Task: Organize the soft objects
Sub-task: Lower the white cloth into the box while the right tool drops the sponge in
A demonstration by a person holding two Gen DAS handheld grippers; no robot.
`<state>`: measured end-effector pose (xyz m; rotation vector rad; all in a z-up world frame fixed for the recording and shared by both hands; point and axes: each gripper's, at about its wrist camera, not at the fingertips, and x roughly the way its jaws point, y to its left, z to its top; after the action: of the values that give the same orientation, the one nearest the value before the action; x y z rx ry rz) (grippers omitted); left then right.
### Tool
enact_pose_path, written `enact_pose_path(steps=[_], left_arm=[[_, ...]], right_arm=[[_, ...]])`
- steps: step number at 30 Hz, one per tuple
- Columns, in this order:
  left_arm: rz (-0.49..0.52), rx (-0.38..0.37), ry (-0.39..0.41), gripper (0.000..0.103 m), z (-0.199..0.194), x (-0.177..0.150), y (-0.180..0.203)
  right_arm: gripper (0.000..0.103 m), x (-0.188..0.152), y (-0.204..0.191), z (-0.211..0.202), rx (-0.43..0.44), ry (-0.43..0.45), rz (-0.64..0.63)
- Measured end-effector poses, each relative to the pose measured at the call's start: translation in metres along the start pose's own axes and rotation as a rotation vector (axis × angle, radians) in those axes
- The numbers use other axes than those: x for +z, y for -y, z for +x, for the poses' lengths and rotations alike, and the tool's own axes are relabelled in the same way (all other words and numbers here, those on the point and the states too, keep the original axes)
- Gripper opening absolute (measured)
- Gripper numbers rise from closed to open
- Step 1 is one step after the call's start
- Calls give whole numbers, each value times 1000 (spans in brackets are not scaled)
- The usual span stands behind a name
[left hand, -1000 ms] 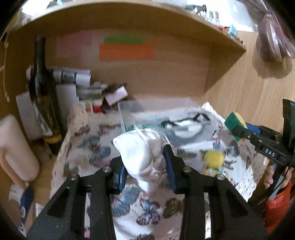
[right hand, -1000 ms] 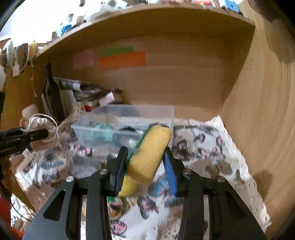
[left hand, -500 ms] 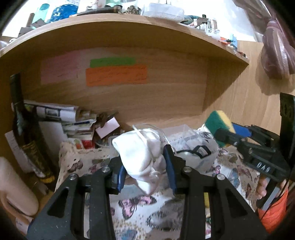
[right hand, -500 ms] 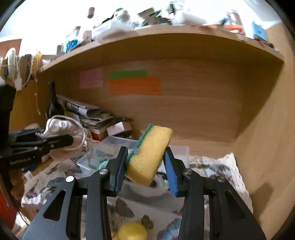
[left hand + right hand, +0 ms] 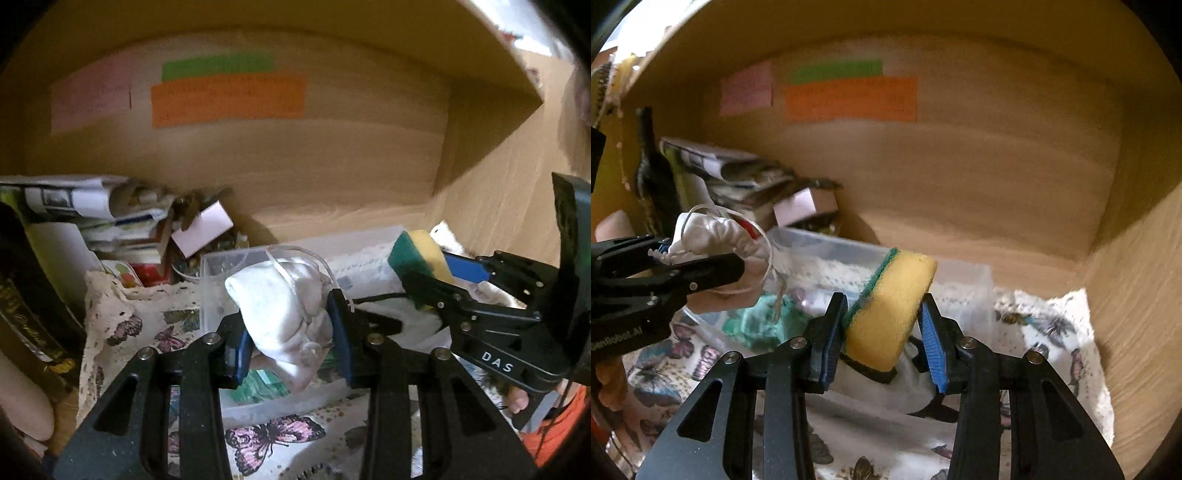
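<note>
Left gripper (image 5: 286, 332) clamped on crumpled white cloth mask (image 5: 280, 310); right gripper (image 5: 882, 332) pinching yellow-green foam sponge (image 5: 890, 306) mid-body. Both light, squashy, non-fragile. Held above clear plastic bin (image 5: 964, 291), just beyond the jaws.

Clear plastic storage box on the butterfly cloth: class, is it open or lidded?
Open. The clear plastic storage box shows no lid; a green item lies visible inside.
</note>
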<state>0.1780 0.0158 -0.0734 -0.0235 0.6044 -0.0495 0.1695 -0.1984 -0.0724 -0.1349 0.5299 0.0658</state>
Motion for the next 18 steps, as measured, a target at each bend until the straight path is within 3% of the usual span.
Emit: enact_pose_path(steps=[8,11,14,16,18], left_arm=[[-11,4,-114,37,34,-13,-2],[-10,0,-136,42,37,-14,-3],[-4,-2,-128,52,31,-16,-1],[-1,-2,-102,64,22,-16,0],[0,-6,-70,71,10,-17,1]], right_arm=[[37,-4,4,10,-11,-38,-2],[42,-4,5,12,-14,-50,1],[57,-4,4,6,-25,-29,-5],[69,-4,4,-2,-36,2,-13],[73,-3,4,-12,-42,28,-15]])
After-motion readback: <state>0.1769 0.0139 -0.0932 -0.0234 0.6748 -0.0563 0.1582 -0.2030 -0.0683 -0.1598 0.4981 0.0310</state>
